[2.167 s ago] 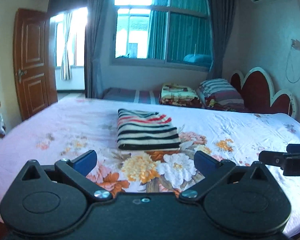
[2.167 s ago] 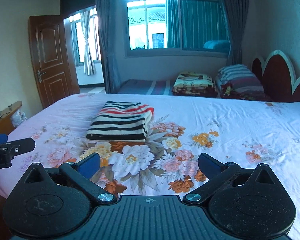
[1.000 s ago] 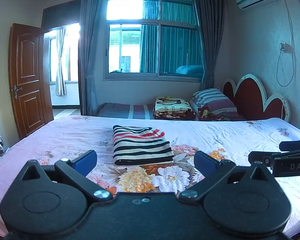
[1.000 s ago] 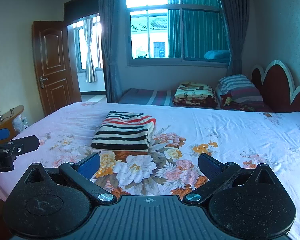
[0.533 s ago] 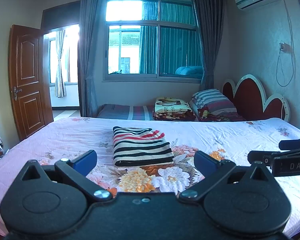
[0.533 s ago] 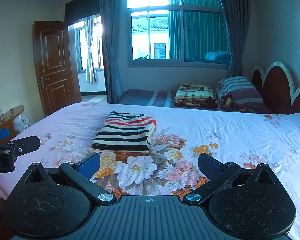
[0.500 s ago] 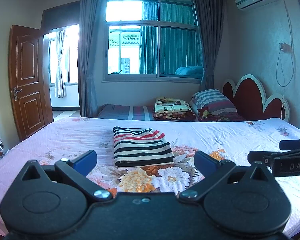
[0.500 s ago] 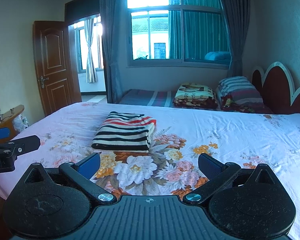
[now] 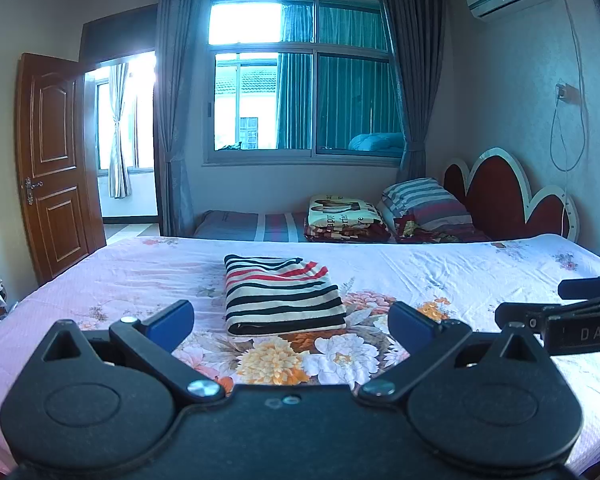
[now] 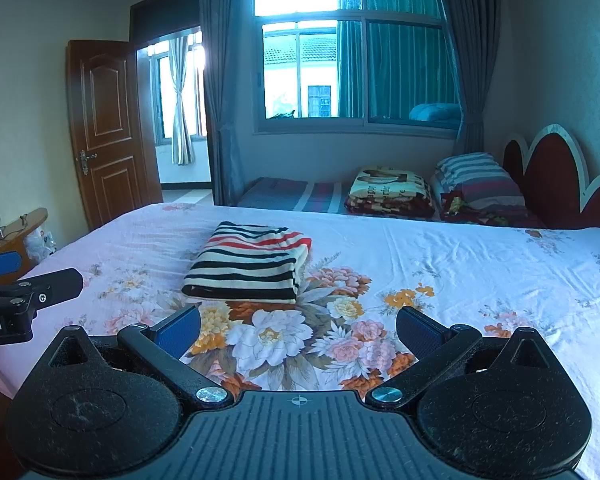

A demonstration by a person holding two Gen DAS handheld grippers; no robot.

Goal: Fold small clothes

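Observation:
A striped garment in black, cream and red lies folded into a neat rectangle on the floral bedsheet; the right wrist view shows the same striped garment left of centre. My left gripper is open and empty, held back from the garment near the bed's front edge. My right gripper is likewise open and empty, short of the garment. Each gripper shows at the edge of the other's view: the right gripper in the left wrist view, the left gripper in the right.
Beyond the bed lies a lower mattress with a folded blanket and striped pillows by a red headboard. A wooden door stands open at left, a wooden side table beside the bed.
Both grippers have drawn back and tilted up from the bed, so more of the room shows. The folded garment has not moved. In the last half second nothing moved.

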